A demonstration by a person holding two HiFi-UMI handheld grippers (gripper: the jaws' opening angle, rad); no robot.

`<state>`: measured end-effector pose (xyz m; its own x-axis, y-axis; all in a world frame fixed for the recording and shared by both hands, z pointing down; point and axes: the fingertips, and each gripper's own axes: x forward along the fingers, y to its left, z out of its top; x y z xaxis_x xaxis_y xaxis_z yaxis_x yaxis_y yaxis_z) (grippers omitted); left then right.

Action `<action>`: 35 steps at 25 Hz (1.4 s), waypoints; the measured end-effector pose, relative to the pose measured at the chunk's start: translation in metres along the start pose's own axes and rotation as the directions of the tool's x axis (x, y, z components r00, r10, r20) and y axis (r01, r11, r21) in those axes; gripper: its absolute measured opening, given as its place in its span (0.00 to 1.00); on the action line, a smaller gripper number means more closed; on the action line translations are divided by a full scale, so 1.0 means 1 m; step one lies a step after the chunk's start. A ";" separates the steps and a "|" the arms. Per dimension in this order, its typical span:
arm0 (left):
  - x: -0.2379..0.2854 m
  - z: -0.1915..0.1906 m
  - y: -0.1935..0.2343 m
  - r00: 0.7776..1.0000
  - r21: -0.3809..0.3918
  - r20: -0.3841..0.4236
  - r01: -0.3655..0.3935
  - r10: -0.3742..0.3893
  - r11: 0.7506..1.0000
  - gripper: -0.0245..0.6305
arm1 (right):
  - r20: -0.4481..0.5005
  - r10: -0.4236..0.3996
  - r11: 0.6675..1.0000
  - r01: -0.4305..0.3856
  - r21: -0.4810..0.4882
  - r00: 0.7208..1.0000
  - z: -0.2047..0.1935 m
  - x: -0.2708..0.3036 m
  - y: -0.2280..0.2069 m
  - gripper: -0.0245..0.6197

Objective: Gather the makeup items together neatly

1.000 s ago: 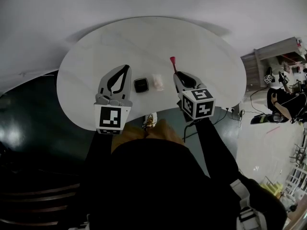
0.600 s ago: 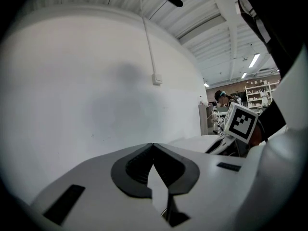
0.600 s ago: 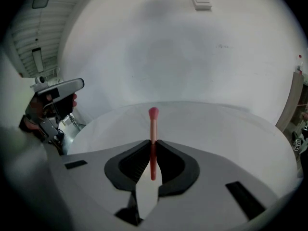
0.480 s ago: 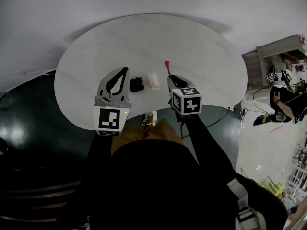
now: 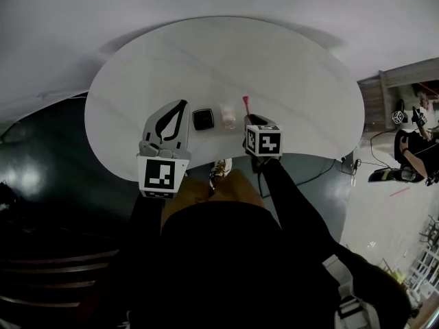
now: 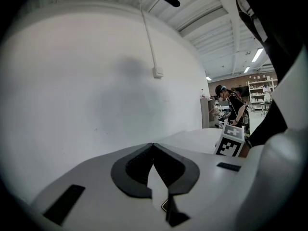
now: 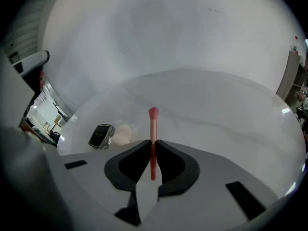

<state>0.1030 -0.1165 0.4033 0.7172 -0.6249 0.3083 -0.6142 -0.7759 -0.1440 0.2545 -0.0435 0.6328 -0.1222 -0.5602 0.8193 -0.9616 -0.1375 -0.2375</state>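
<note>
White round table point(image 5: 240, 53) fills the middle of the head view, with dark floor point(image 5: 41, 170) round its near edge. Close to the near edge, about at its middle, lies a black compact point(image 5: 202, 119). Just to the right of it lies a pale puff point(image 5: 227, 116); whether the two touch I cannot tell. The left gripper point(image 5: 182, 104) hangs over the table just left of the compact, its jaws together with nothing between them. The right gripper point(image 7: 153, 143) points steeply down just right of the puff. Its jaws are clamped on the handle of a pink brush point(image 7: 153, 124), whose head sticks out past the tips toward the far edge. From these things to the far, left and right edges the table top is wide and bare.
</note>
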 end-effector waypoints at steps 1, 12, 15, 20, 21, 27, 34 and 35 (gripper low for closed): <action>-0.001 -0.001 0.001 1.000 0.001 -0.004 -0.002 0.002 1.000 0.06 | -0.006 -0.002 1.000 0.002 0.011 1.000 -0.002 0.002 -0.001 0.14; -0.011 -0.008 0.002 1.000 0.012 -0.015 0.008 -0.008 1.000 0.06 | -0.003 -0.087 0.996 0.087 0.014 0.996 -0.005 0.015 -0.007 0.20; -0.011 -0.008 0.005 1.000 0.010 -0.021 0.007 -0.006 1.000 0.06 | 0.011 -0.079 0.997 0.079 0.006 0.997 -0.003 0.012 -0.004 0.25; -0.012 -0.007 0.008 1.000 0.014 -0.013 0.007 -0.007 1.000 0.06 | 0.080 -0.104 0.993 0.107 -0.044 0.991 0.013 -0.003 -0.007 0.25; -0.012 -0.006 0.008 1.000 0.016 -0.011 0.006 -0.006 1.000 0.06 | 0.098 -0.110 0.990 0.118 -0.080 0.989 0.019 -0.007 -0.008 0.25; -0.008 0.010 0.008 0.999 0.028 0.031 0.007 -0.008 1.000 0.06 | 0.229 -0.014 0.930 0.097 -0.354 0.973 0.068 -0.042 0.025 0.25; -0.014 0.032 0.021 0.996 0.029 0.089 -0.026 0.023 0.999 0.06 | 0.407 0.189 0.860 0.050 -0.508 0.894 0.132 -0.093 0.091 0.23; -0.016 0.035 0.024 0.995 0.031 0.096 -0.032 0.029 0.999 0.06 | 0.432 0.222 0.844 0.050 -0.534 0.874 0.140 -0.100 0.103 0.21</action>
<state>0.0888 -0.1280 0.3620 0.7273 -0.6528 0.2118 -0.6267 -0.7575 -0.1826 0.2023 -0.1156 0.4536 -0.2139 -0.8730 0.4383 -0.9488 0.2925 0.1195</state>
